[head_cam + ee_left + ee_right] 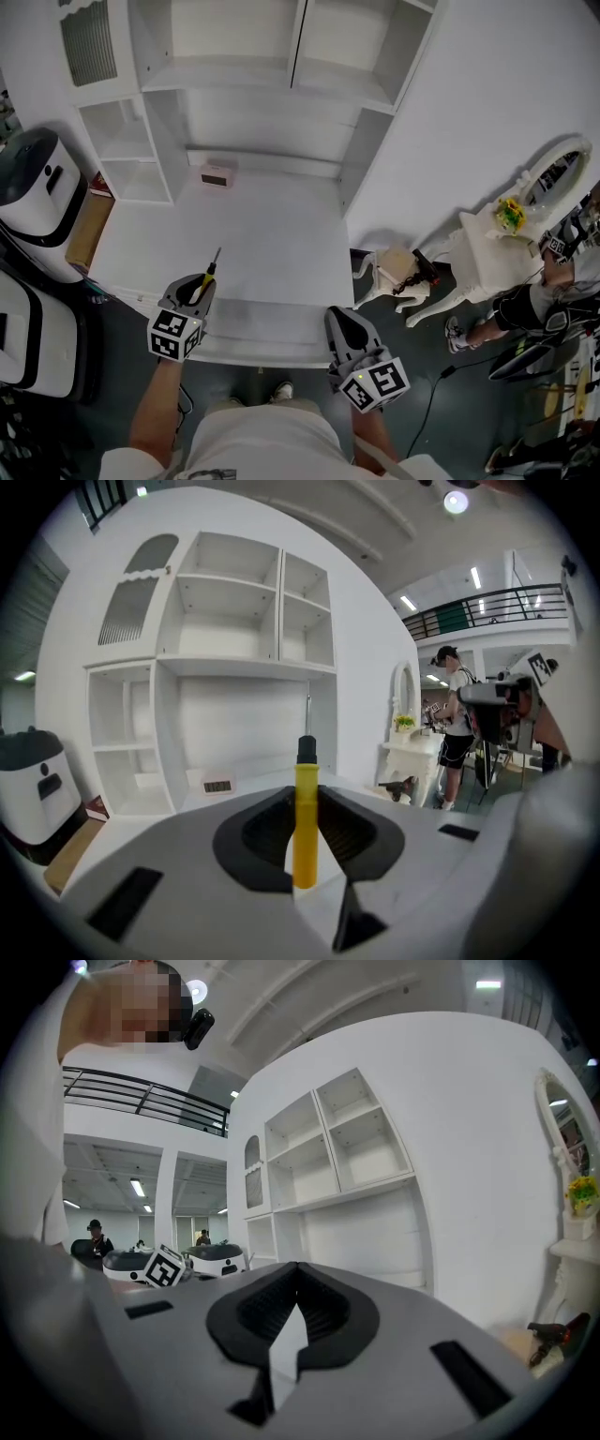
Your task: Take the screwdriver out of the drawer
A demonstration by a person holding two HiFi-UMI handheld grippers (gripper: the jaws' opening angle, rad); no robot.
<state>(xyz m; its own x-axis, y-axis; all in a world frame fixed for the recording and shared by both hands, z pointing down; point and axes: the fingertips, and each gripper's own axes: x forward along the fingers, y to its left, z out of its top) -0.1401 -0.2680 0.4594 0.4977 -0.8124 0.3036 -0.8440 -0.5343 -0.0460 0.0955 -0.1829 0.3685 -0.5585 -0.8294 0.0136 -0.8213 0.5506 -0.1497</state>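
My left gripper (199, 291) is shut on a screwdriver (208, 275) with a yellow handle and a black collar. Its thin metal shaft points toward the back of the white desk (272, 244). In the left gripper view the yellow handle (306, 822) stands upright between the jaws, clamped near its lower end, with the shaft reaching up in front of the shelves. My right gripper (340, 323) hangs over the desk's front edge, shut with nothing between its pads (298, 1309). No drawer front can be told apart at the desk's front edge.
A small clock-like box (217, 174) sits at the back of the desk under the white shelf unit (272, 56). A white appliance (33, 192) stands at the left. At the right are a small white dressing table (502, 239) and a person (553, 281).
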